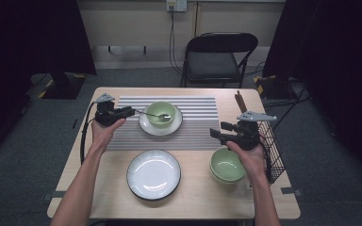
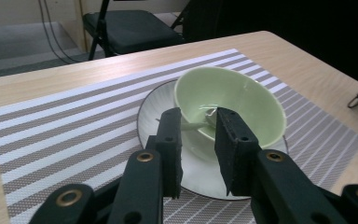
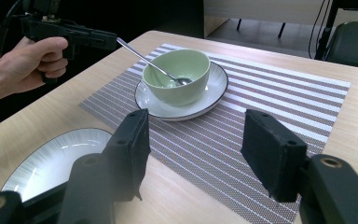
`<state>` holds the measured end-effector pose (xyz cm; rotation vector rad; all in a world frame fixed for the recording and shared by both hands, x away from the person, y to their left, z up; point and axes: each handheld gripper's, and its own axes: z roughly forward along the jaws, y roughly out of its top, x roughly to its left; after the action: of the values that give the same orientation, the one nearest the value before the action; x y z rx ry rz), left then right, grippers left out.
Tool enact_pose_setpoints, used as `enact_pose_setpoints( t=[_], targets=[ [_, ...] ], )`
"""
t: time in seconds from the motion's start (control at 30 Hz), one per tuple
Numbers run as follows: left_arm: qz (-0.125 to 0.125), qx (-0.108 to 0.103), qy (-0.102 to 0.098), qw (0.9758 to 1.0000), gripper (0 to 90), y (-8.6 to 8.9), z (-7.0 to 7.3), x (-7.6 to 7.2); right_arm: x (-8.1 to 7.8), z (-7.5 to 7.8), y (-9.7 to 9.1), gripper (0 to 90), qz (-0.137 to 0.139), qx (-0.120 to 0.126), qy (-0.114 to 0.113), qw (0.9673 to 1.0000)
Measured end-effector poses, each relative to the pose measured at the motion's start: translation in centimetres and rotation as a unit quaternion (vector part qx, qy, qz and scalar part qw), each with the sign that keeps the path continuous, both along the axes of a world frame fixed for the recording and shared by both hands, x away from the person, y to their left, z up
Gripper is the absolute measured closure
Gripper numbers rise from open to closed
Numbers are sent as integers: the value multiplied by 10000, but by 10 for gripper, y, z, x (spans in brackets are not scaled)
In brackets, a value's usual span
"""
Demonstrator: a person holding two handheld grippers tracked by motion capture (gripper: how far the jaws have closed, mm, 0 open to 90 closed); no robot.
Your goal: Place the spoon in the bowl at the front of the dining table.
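Note:
A pale green bowl point(image 1: 159, 108) stands on a white saucer point(image 1: 145, 126) on the striped placemat point(image 1: 198, 122). A metal spoon point(image 1: 154, 114) lies in the bowl with its handle leaning over the left rim. My left gripper point(image 1: 133, 111) sits level at that handle's end. In the left gripper view its jaws point(image 2: 198, 114) stand a little apart, open, with the spoon handle point(image 2: 193, 126) in the gap before the bowl point(image 2: 242, 98). My right gripper point(image 1: 220, 129) hovers open at the mat's right edge, nothing between its jaws point(image 3: 196, 121). From there I see the spoon point(image 3: 144, 58) and left gripper point(image 3: 114, 41).
A large white plate point(image 1: 153, 175) lies at the front middle. Stacked green bowls point(image 1: 226, 165) sit under my right hand. A black wire basket point(image 1: 271, 150) hangs at the table's right edge, with brown sticks point(image 1: 240, 101) behind it. A folding chair point(image 1: 219, 56) stands beyond the table.

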<state>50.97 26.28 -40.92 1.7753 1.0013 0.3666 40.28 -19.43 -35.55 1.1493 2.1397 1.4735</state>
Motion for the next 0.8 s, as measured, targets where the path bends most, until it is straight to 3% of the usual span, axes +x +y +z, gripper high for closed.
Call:
enact_pose_setpoints(
  t=[0.17,0.23,0.3,0.33,0.43,0.53,0.8],
  targets=[
    [-179,35,-63,9998,633,-3,11,-10,1,0,-1,424,15,44,29,10000],
    [-184,180,-105,9996,608,-4,14,-14,2,0,-1,428,24,41,49,10000],
    [-278,-46,-44,9996,585,-3,16,-19,2,0,-1,430,31,30,66,10000],
    [-276,-58,-77,9996,582,-3,17,-22,3,1,-1,431,26,34,71,10000],
    [-312,156,-102,9993,543,-4,18,-29,5,4,-2,435,40,34,72,10000],
    [-403,187,-66,9990,467,-5,14,-39,8,7,-5,439,20,57,69,10000],
    [-440,466,0,9979,383,-4,7,-61,15,15,-8,440,-37,-33,92,9999]
  ],
)
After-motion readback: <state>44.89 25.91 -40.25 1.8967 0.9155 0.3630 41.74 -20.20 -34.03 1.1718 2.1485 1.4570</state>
